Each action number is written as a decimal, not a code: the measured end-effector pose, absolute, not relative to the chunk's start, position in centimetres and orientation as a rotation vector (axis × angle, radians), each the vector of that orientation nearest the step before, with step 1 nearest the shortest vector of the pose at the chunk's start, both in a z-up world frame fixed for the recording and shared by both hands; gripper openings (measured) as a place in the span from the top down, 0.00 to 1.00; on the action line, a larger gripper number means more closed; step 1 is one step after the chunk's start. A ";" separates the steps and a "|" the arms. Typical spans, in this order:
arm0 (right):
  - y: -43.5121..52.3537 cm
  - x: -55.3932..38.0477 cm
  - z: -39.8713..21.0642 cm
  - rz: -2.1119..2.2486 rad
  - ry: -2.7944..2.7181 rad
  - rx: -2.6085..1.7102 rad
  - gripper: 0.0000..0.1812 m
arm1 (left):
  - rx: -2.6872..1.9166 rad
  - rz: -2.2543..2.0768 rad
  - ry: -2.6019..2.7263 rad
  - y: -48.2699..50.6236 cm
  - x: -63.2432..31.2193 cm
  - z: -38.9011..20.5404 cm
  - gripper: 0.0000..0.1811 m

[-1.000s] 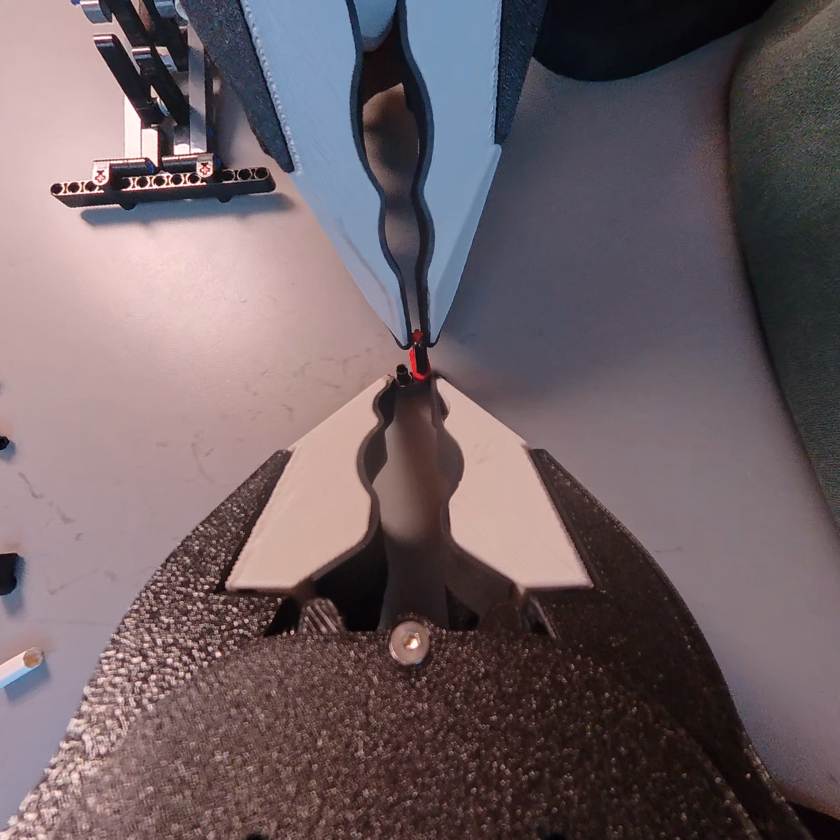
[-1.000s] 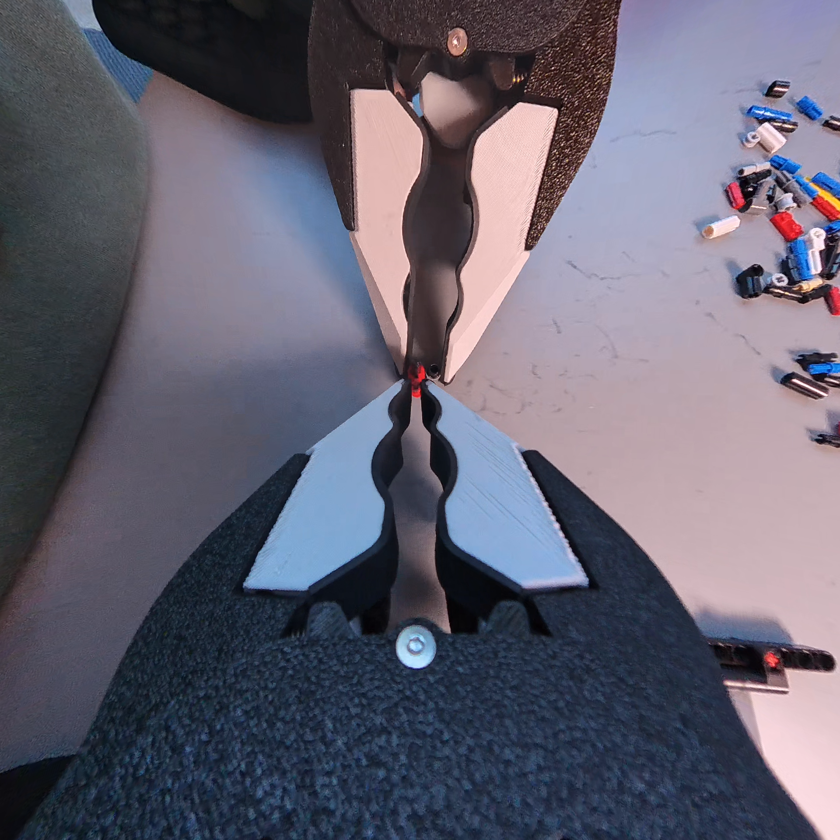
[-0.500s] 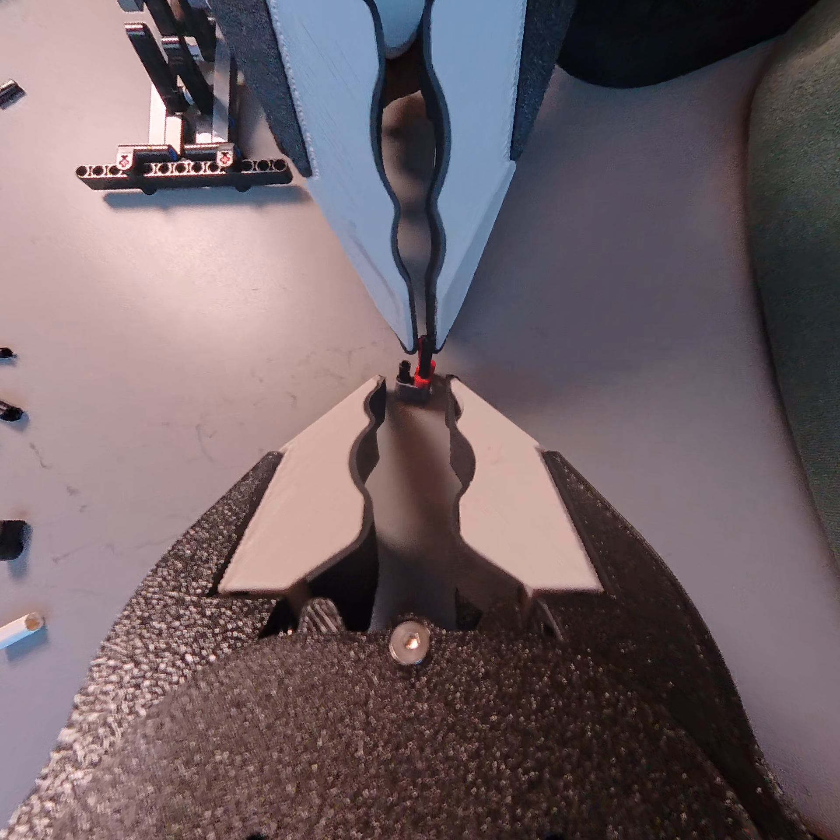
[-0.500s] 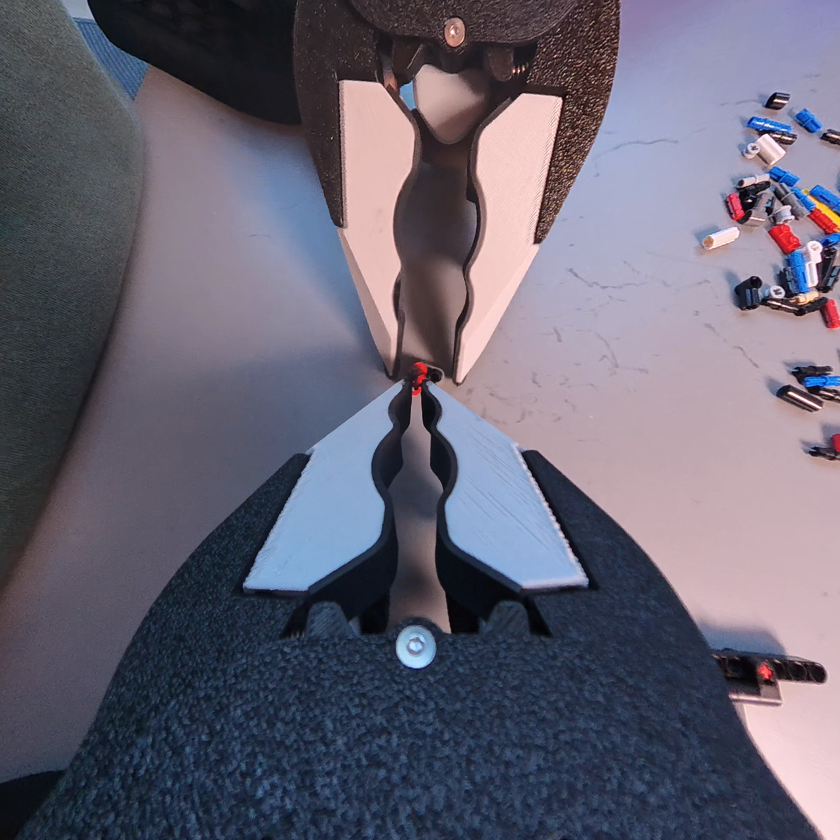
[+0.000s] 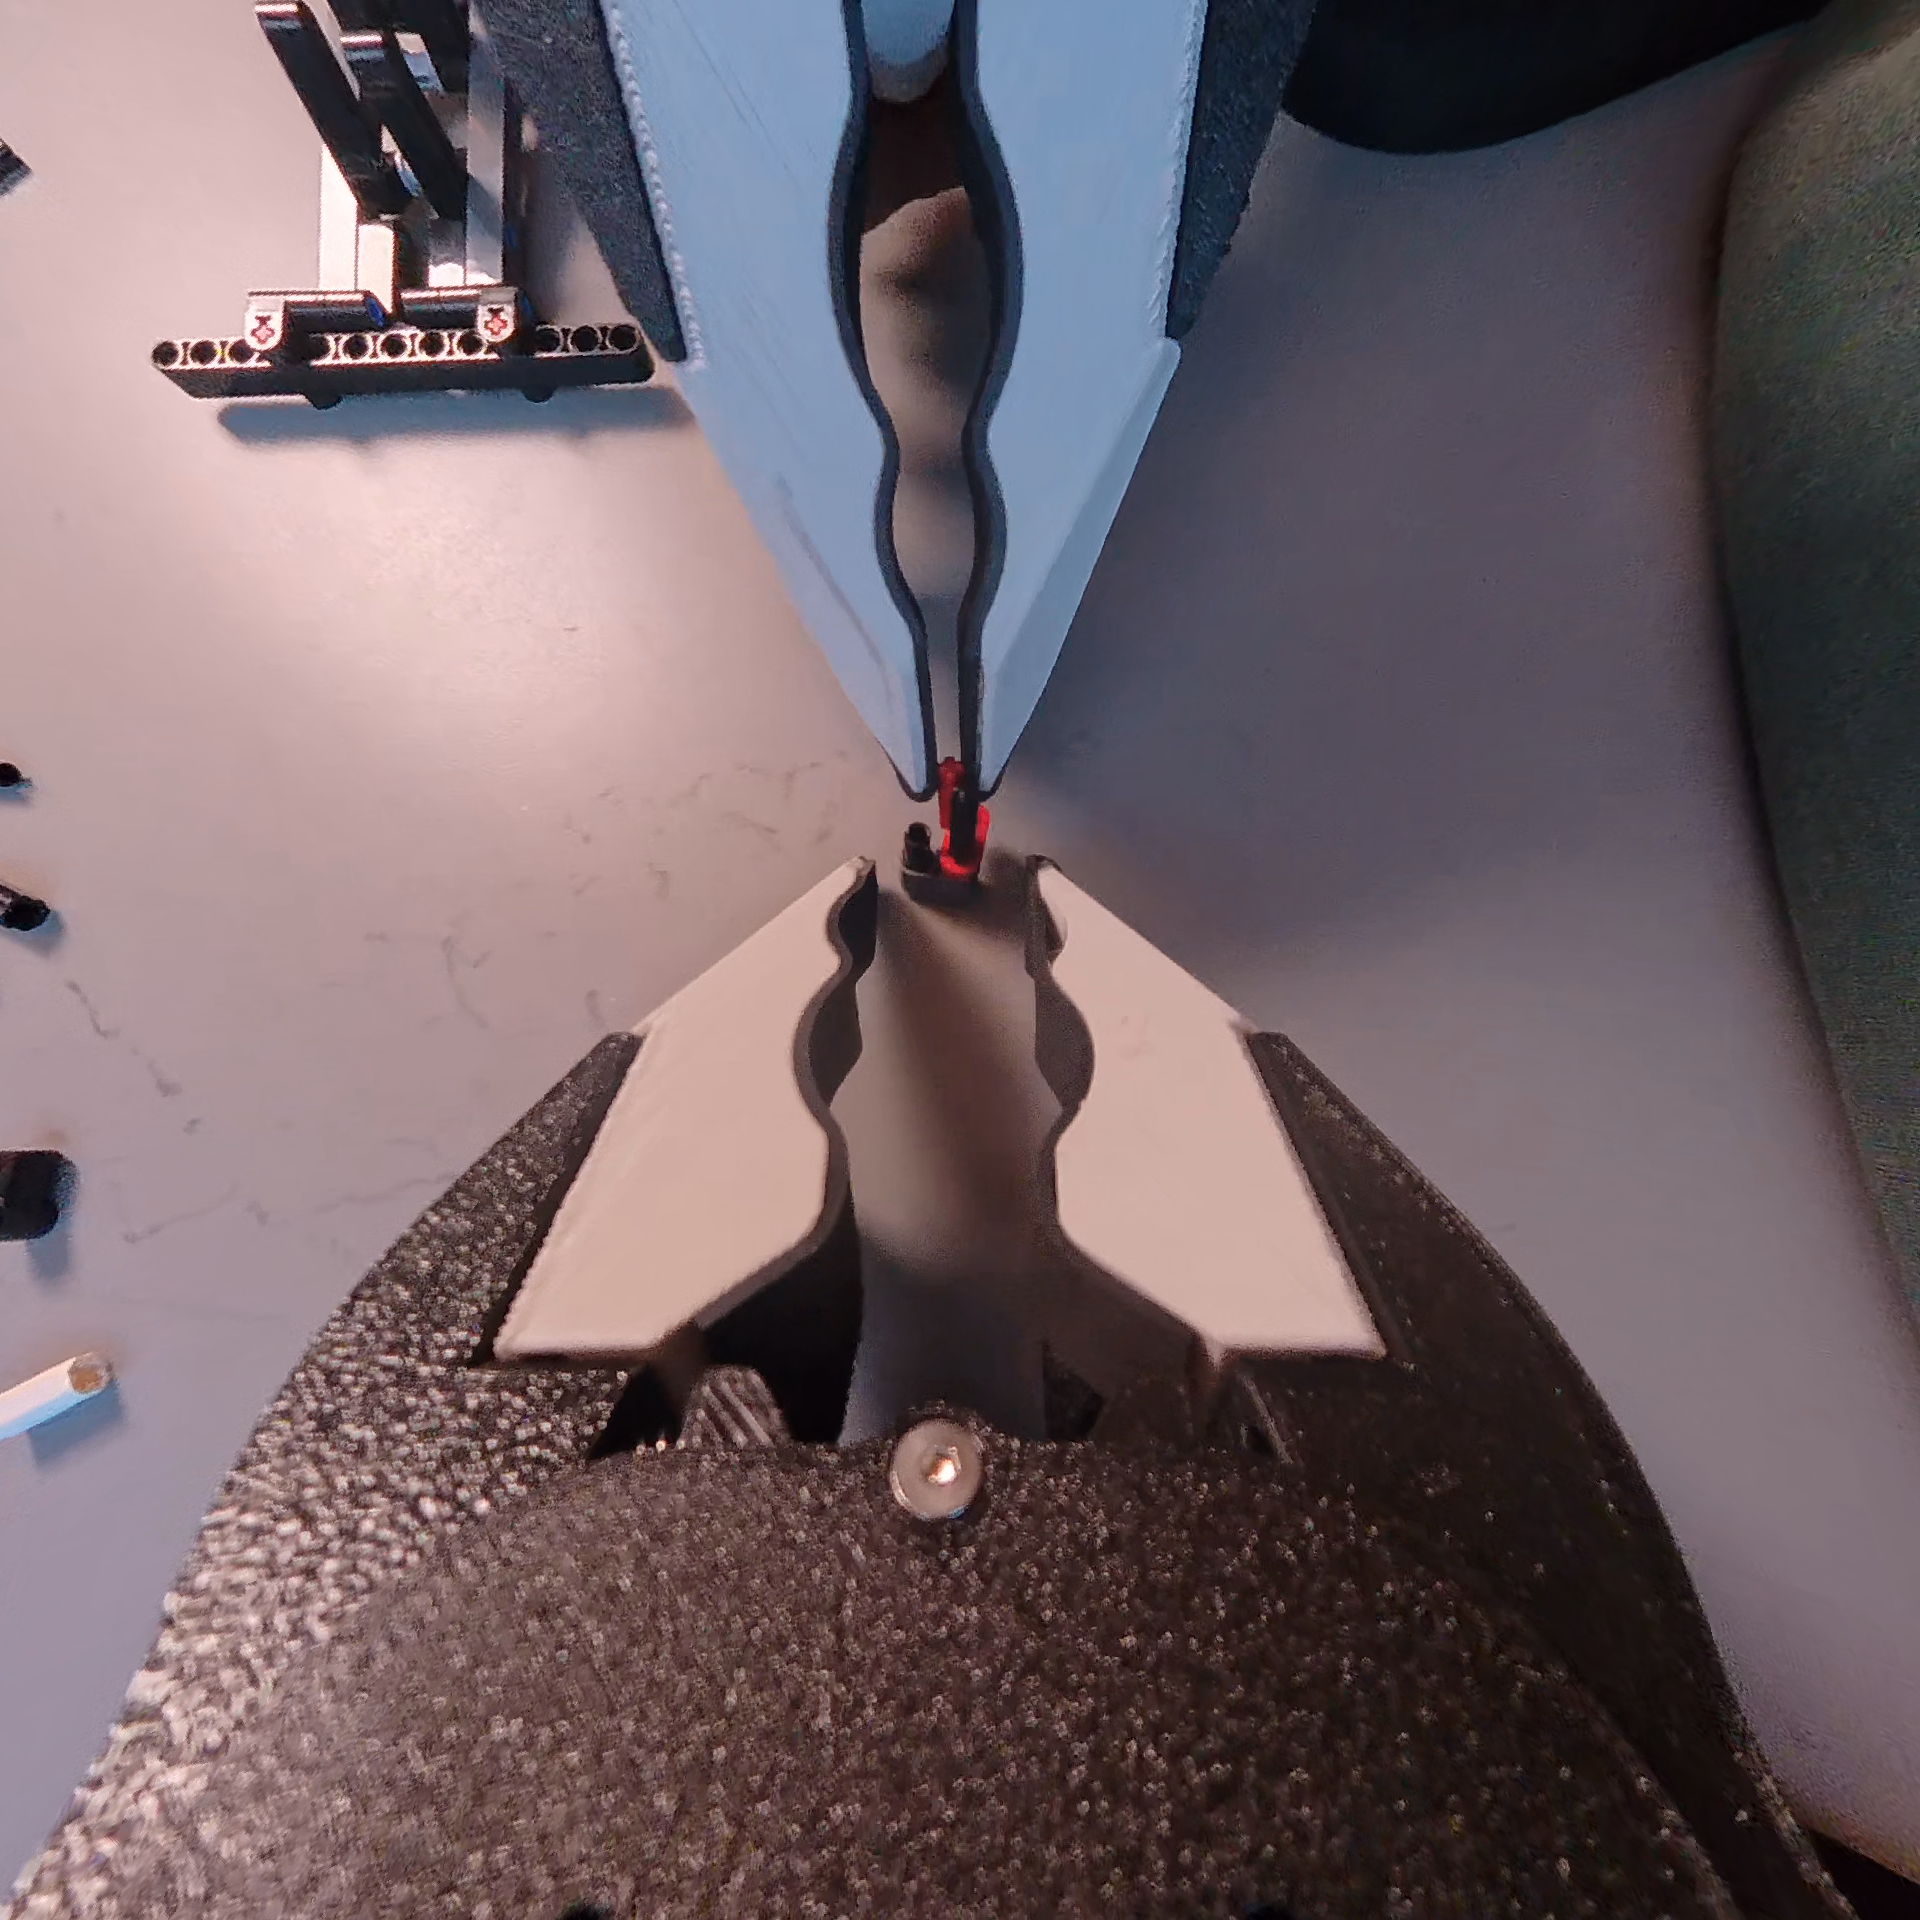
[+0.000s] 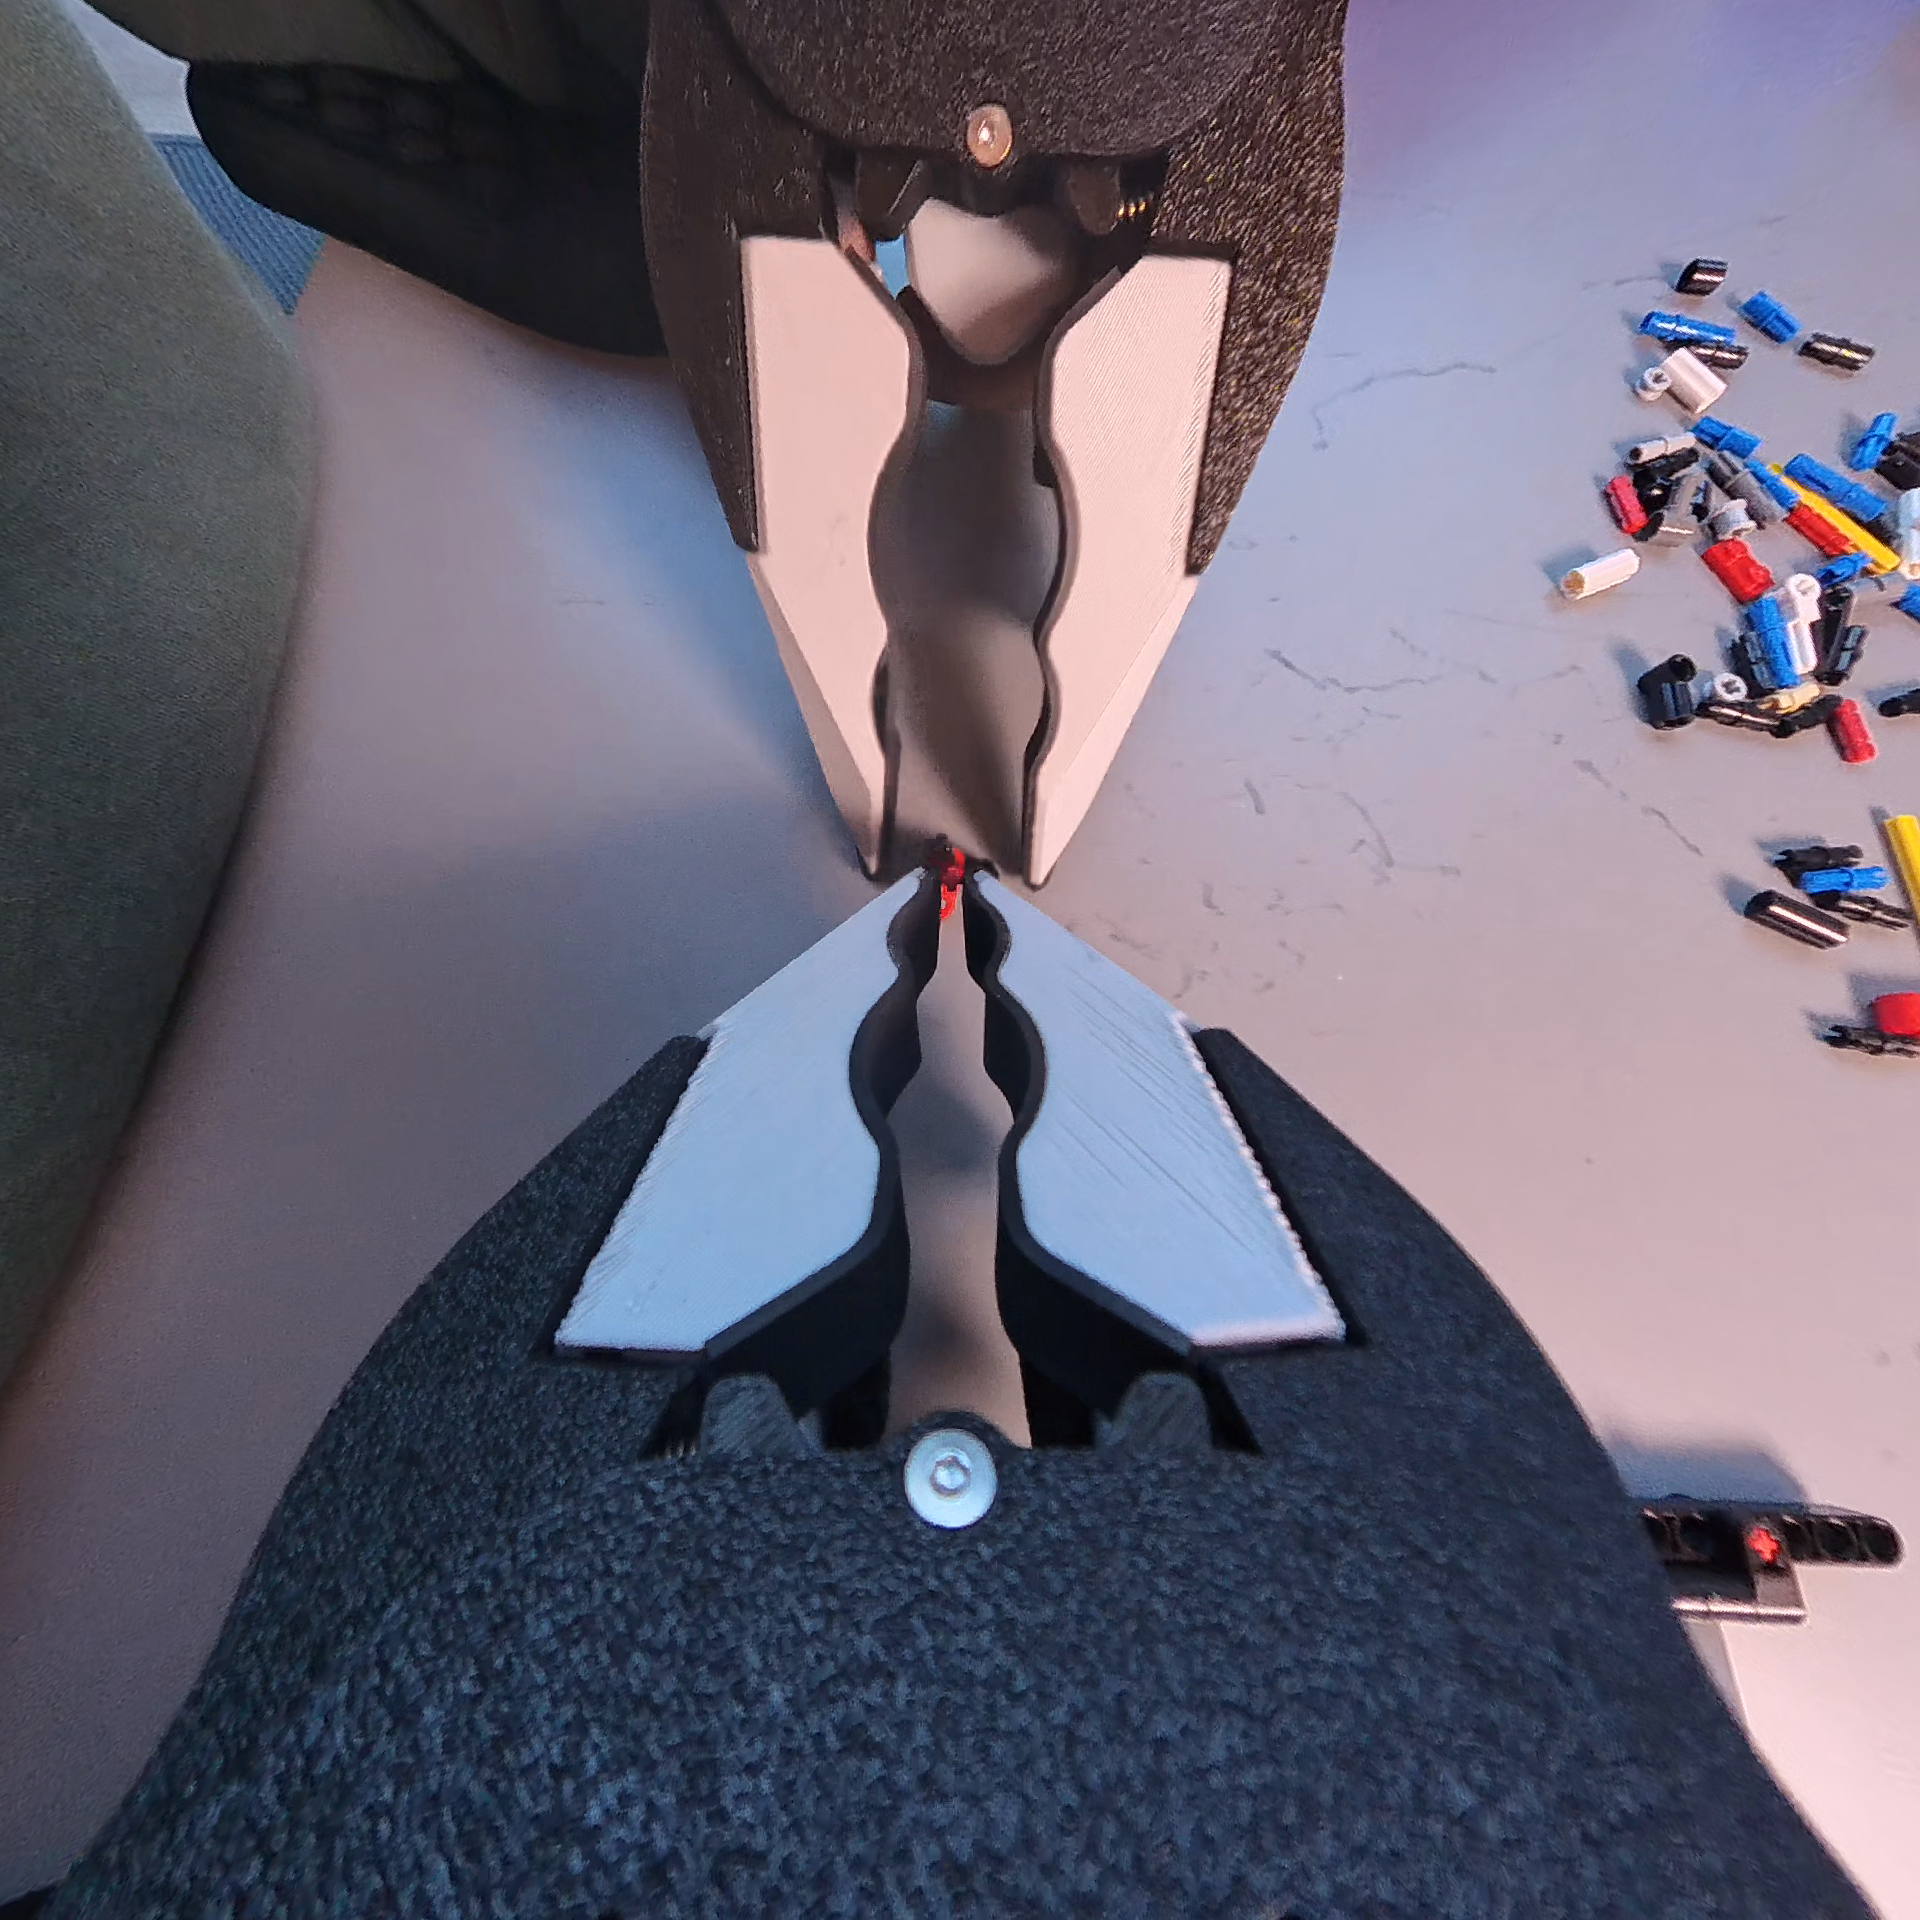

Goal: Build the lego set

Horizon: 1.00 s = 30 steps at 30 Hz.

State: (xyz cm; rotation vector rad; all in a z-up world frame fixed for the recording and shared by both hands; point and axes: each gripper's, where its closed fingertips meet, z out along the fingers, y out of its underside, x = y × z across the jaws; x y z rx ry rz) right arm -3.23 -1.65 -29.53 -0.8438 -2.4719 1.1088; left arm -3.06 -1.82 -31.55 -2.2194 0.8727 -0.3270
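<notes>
In the left wrist view, the left gripper [image 5: 951, 871] fills the foreground with its jaws spread apart, holding nothing. Just ahead of its tips, in the mouth of the gap, sits a small dark grey lego piece [image 5: 935, 881] with a black pin standing on its left side. A red lego piece [image 5: 956, 826] rises from it on the right. Whether the grey piece rests on the tabletop [image 5: 416, 675] or hangs from the red one is hard to judge at this angle.

The right gripper [image 5: 951, 784] comes in from the far side, tip to tip with the left one, its jaws nearly pressed together and pinching the upper end of the red piece. Farther off on the left stands a partly built black lego frame [image 5: 405, 348] with a long holed beam across its near edge. A few loose dark parts and a white tube [image 5: 52, 1397] lie along the left edge. A green upholstered surface [image 5: 1829, 623] borders the tabletop on the right.

The right wrist view shows the same meeting from the other side: the right gripper [image 6: 948, 881] close on the red piece [image 6: 948, 878], the left gripper [image 6: 951, 852] beyond it with tips apart. A scattered pile of loose lego parts [image 6: 1787, 540] in blue, red, black, white and yellow lies well off to the right, and a black holed beam [image 6: 1777, 1558] sits near the bottom right.
</notes>
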 end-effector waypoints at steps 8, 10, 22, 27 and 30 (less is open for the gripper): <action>-2.0 -3.4 -29.2 1.109 -2.471 -0.835 0.98 | -2.160 -0.372 0.861 -1.8 -3.0 -30.4 0.83; -1.9 -3.4 -29.2 1.099 -2.474 -0.829 0.98 | -2.148 -0.390 0.895 -2.0 -2.7 -30.6 0.83; -0.9 -3.1 -30.0 1.030 -2.492 -0.891 0.98 | -2.149 -0.441 1.026 -2.0 -3.1 -31.5 0.86; -1.2 -3.8 -30.4 1.019 -2.496 -0.867 0.98 | -2.168 -0.420 0.982 -2.0 -3.3 -31.5 0.84; -1.4 -4.2 -30.3 1.024 -2.492 -0.852 0.98 | -2.167 -0.435 0.958 -2.1 -3.5 -31.4 0.83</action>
